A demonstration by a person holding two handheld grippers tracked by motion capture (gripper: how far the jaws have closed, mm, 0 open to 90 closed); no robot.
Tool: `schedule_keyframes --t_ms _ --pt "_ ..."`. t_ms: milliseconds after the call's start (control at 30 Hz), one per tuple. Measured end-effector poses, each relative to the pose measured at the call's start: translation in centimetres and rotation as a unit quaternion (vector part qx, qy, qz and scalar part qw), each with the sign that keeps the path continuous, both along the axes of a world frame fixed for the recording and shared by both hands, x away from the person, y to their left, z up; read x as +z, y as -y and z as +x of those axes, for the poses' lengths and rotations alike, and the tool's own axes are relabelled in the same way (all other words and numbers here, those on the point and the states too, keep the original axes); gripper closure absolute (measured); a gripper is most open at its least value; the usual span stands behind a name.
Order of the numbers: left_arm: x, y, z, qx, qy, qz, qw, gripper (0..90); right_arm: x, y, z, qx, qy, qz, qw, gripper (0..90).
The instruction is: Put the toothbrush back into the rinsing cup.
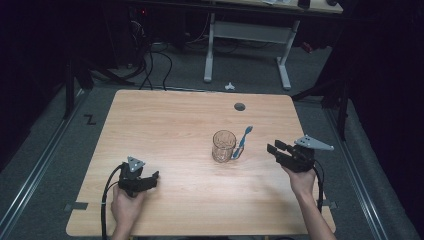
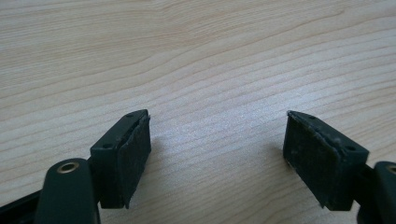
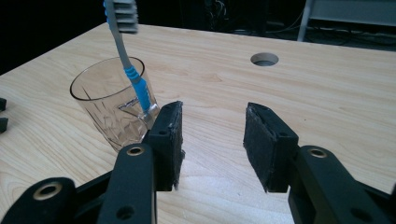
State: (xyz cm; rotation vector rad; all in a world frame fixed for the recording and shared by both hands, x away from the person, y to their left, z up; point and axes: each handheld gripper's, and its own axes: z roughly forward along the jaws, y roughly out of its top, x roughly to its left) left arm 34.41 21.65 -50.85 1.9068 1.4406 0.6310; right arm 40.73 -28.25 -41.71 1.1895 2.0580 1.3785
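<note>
A clear cut-glass tumbler (image 1: 223,146) (image 3: 109,107) stands upright near the middle of the wooden table (image 1: 175,125). A blue and grey toothbrush (image 1: 243,141) (image 3: 135,81) leans against its right side, bristle head up and lower end by the glass's base. My right gripper (image 1: 274,147) (image 3: 214,107) hovers just right of the glass and points at it, open, with nothing between its pads. My left gripper (image 1: 153,177) (image 2: 215,116) rests low on the table at the front left, open over bare wood.
A round cable hole (image 1: 239,106) (image 3: 264,59) sits in the table behind the glass. Beyond the far edge stand the white legs of another desk (image 1: 282,65), with dark cables (image 1: 150,65) on the floor. The table's edges run close to both hands.
</note>
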Motion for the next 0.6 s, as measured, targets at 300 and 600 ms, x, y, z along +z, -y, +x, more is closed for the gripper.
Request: schedule_keyframes --t_ms 300,600 --pt "0.00 0.01 0.00 0.000 0.000 0.000 1.0000 23.7 -0.26 0.09 -0.03 -0.002 -0.002 -0.002 1.0000 57.5" --pt "0.00 0.01 0.01 0.000 0.000 0.000 1.0000 23.7 -0.65 0.07 0.20 -0.007 -0.006 -0.012 0.9999 57.7"
